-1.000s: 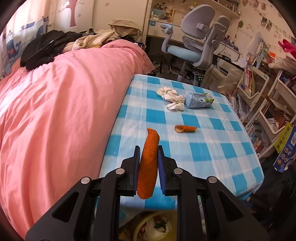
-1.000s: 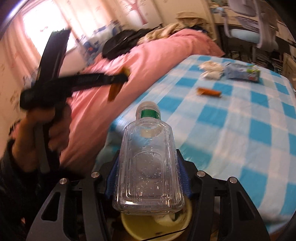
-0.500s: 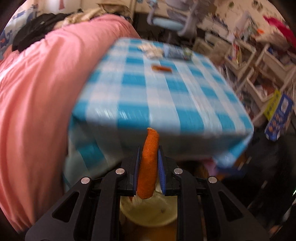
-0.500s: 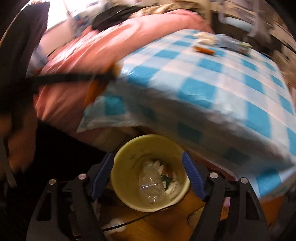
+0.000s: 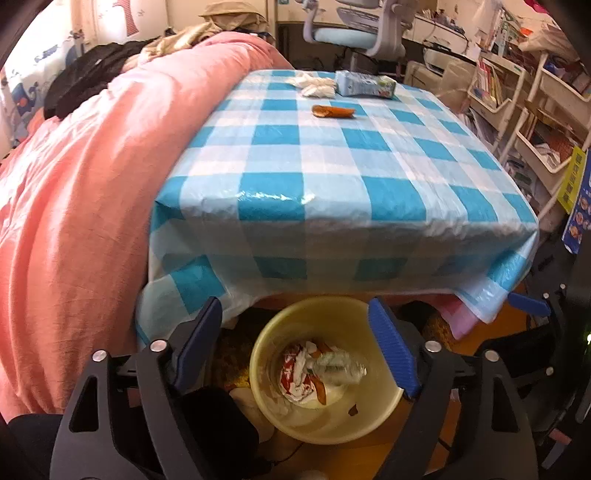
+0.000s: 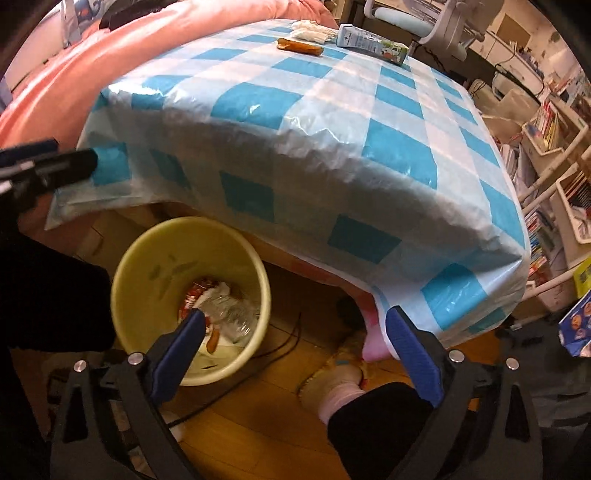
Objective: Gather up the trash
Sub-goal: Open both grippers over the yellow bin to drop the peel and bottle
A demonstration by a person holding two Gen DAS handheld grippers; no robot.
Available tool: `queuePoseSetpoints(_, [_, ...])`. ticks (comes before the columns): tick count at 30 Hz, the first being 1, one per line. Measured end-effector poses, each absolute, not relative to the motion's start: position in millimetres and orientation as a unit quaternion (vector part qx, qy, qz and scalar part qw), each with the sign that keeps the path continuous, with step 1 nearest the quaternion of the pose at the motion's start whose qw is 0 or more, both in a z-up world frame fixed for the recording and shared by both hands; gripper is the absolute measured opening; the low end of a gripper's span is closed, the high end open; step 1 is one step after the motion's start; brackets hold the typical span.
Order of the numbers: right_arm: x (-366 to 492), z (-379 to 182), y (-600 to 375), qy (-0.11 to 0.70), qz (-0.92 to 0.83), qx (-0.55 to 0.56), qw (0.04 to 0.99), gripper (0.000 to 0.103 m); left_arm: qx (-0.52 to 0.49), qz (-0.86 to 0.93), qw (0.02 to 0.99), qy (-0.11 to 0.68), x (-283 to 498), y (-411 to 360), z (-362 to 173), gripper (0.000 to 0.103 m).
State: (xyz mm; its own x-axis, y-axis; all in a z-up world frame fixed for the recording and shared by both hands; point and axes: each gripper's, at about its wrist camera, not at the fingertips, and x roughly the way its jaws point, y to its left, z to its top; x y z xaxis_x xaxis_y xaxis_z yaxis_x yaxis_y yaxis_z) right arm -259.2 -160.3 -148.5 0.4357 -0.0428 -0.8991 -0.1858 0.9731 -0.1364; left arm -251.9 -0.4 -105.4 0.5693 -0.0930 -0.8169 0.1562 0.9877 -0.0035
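A yellow bin [image 5: 373, 413] stands on the floor under the table's near edge, holding a clear bottle [image 5: 338, 365], wrappers and an orange peel. My left gripper [image 5: 295, 332] is open and empty right above it. My right gripper [image 6: 293, 325] is open and empty to the right of the bin [image 6: 136, 280]. On the far part of the checked table [image 5: 332, 177] lie an orange peel [image 5: 332, 110], white tissues [image 5: 314, 86] and a blue carton [image 5: 364, 84]. They also show in the right wrist view: peel [image 6: 300, 46], tissues [image 6: 312, 31], carton [image 6: 373, 40].
A pink bed [image 5: 85, 177] runs along the table's left side. An office chair [image 5: 354, 31] stands behind the table, shelves with books [image 5: 535, 110] to the right. A slippered foot [image 6: 332, 380] rests on the wooden floor by the bin.
My left gripper came down over the bin and opened, dropping the orange peel in. My right gripper let the clear bottle fall into the bin and shifted to the right.
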Motion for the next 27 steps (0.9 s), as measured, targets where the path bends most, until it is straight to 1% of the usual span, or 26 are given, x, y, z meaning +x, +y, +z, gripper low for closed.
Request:
queuePoseSetpoints(2, [-259,-149,-159,0.529,0.046,-0.106,0.840,0.094,0.027,-0.070,0.888,0.454,-249,1,-103,0.082])
queuePoseSetpoints(10, [-255,-151,-152,0.529,0.049,-0.109,0.840,0.094,0.015,-0.070,0.896,0.438,-249,1,-96,0.085])
queuePoseSetpoints(27, [-254,-149,-149,0.522,0.054,-0.108,0.844,0.094,0.015,-0.077,0.900,0.430,-251,-2,-93,0.086])
